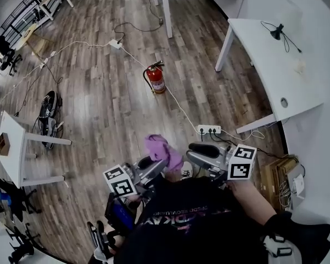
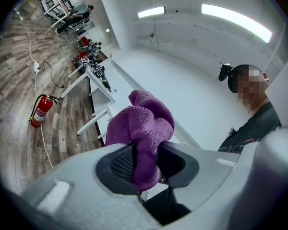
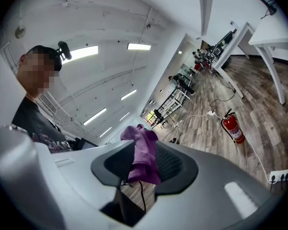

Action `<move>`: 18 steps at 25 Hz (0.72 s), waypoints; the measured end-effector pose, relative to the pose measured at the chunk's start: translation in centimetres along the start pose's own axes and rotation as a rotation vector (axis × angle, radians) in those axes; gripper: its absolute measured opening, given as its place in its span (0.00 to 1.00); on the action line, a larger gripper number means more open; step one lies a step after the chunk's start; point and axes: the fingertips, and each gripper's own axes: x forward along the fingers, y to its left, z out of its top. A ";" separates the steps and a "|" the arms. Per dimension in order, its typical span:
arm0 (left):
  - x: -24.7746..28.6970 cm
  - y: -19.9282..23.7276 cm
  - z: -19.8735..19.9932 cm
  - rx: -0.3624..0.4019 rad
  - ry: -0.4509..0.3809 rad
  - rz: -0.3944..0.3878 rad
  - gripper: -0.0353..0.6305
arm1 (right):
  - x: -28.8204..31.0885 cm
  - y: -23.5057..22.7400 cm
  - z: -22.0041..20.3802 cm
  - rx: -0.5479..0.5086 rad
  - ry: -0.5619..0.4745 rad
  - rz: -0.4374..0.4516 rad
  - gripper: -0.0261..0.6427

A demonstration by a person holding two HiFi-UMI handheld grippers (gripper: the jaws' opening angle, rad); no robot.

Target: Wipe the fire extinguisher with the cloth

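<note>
1. Cloth (image 1: 162, 150): purple, soft, light and limp; held up between both tools, well apart from the fire extinguisher (image 1: 156, 78).
2. Left tool (image 2: 143, 164): clenched on a bunched fold, a sound hold that leaves loose cloth to wipe with.
3. Right tool (image 3: 145, 163): released, cloth hanging between its jaws.
4. Fire extinguisher: red, upright on the floor (image 1: 99, 92); likely heavy, rigid and smooth.

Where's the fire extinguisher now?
Head view, upper centre: the fire extinguisher stands upright on the wood floor, left of the white table's leg, a white cable running past its base.
</note>
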 end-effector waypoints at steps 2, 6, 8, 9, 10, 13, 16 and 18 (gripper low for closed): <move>1.3 -0.6 0.4 0.020 0.011 -0.031 0.21 | 0.3 0.2 0.7 -0.018 0.000 0.014 0.27; 2.4 -1.5 1.2 -0.005 -0.009 -0.077 0.21 | 1.0 1.0 0.7 -0.070 0.051 0.044 0.36; 2.7 -1.6 1.2 0.000 0.008 -0.077 0.21 | 1.3 1.3 0.9 -0.102 0.071 0.047 0.40; 2.9 -1.6 0.9 0.023 0.036 -0.067 0.21 | 1.5 1.3 1.2 -0.103 0.069 0.053 0.41; 3.1 -1.6 0.5 0.057 0.072 -0.054 0.21 | 1.6 1.4 1.6 -0.092 0.060 0.063 0.41; 4.0 -2.0 -0.8 0.139 0.190 -0.023 0.22 | 2.0 1.7 2.8 -0.042 0.042 0.114 0.48; 4.7 -2.3 -1.8 0.160 0.259 -0.010 0.22 | 2.5 2.2 2.3 -0.046 0.082 0.151 0.53; 4.8 -2.5 -2.5 0.177 0.305 -0.003 0.22 | 3.0 2.4 1.4 -0.049 0.119 0.165 0.54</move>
